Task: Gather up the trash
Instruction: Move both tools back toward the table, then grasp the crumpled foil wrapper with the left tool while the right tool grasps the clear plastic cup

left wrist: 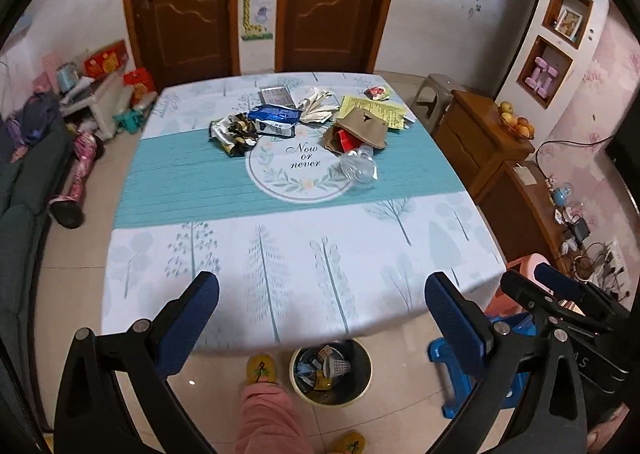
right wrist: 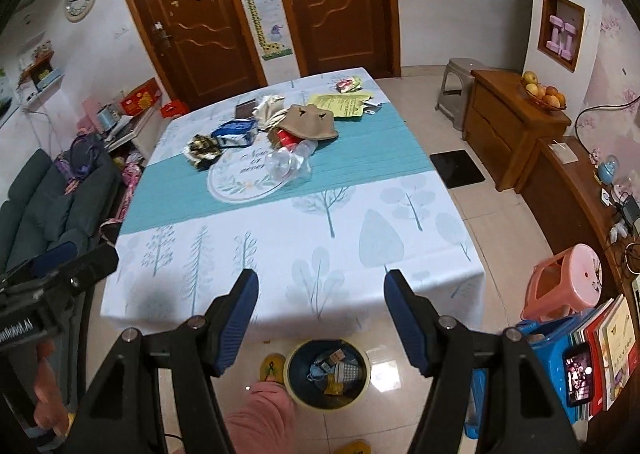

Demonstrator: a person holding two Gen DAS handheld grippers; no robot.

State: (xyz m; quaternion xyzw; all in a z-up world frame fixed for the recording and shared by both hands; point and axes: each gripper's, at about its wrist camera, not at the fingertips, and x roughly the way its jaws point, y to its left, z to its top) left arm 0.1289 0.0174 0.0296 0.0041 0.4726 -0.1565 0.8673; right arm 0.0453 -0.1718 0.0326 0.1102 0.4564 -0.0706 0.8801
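Trash lies on the far half of the clothed table [left wrist: 304,262]: a crumpled clear plastic bottle [left wrist: 360,165], a brown paper bag [left wrist: 364,127] over something red, a blue and white carton [left wrist: 276,119], a dark and gold wrapper [left wrist: 236,133], white crumpled paper [left wrist: 316,105] and a yellow leaflet [left wrist: 372,109]. A round bin [left wrist: 331,372] holding several scraps stands on the floor below the table's near edge. My left gripper [left wrist: 322,292] hovers open over the near edge, nothing between its blue pads. My right gripper [right wrist: 321,290] is likewise open and empty. The bottle [right wrist: 289,162], bag [right wrist: 308,121] and bin [right wrist: 328,372] show in the right wrist view too.
A person's pink-clad leg [left wrist: 266,414] and yellow slippers [left wrist: 260,368] stand beside the bin. A blue stool [left wrist: 452,374] and pink stool [right wrist: 564,282] sit at the right, with wooden cabinets [left wrist: 484,141] beyond. A dark sofa [right wrist: 52,205] and clutter line the left.
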